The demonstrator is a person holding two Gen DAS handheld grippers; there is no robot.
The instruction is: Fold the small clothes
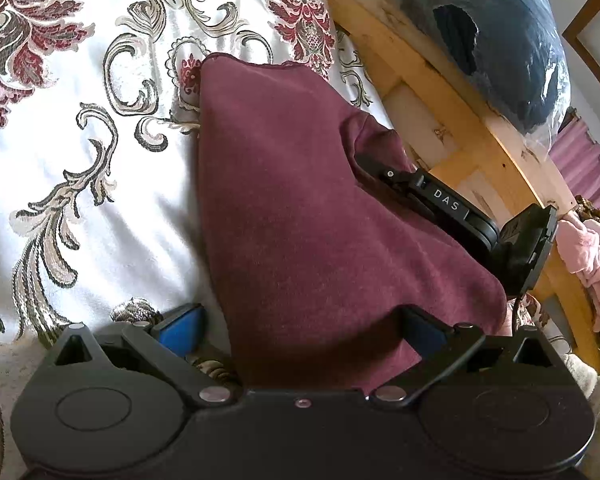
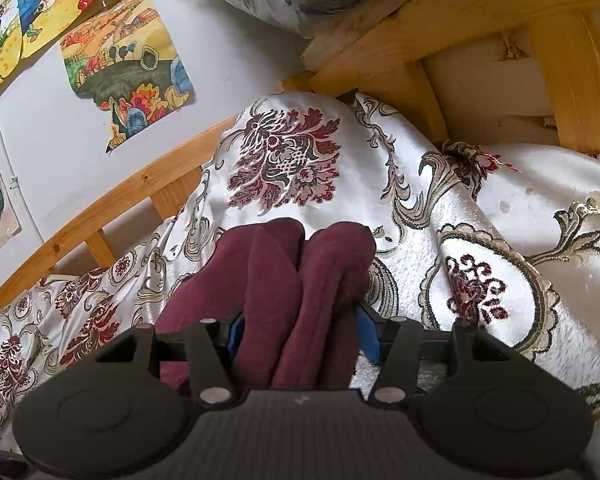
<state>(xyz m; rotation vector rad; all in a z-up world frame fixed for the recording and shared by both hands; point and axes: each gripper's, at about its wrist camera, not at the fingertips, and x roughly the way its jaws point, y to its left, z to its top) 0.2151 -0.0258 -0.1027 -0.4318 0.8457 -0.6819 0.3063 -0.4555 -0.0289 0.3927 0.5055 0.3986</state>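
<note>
right wrist: right tongs pinching maroon cloth; left tongs spread around it.

Bed — patterned spread
A maroon cloth lies on the white floral spread — wooden frame behind.

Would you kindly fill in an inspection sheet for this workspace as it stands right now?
Surface: bedspread, white with red and grey floral pattern, rumpled.
Job's things: one maroon garment, stretched between both tools; bunched into folds at the right one.
Clutter: pink cloth beyond the bed frame.
Tools: left tool has the garment between its fingers, the grip unclear; right tool is closed on the garment's folds.
Cables: thin dark cord by the right tool's body.
Surroundings: wooden bed frame, plastic-wrapped bundle, pictures on the wall.
</note>
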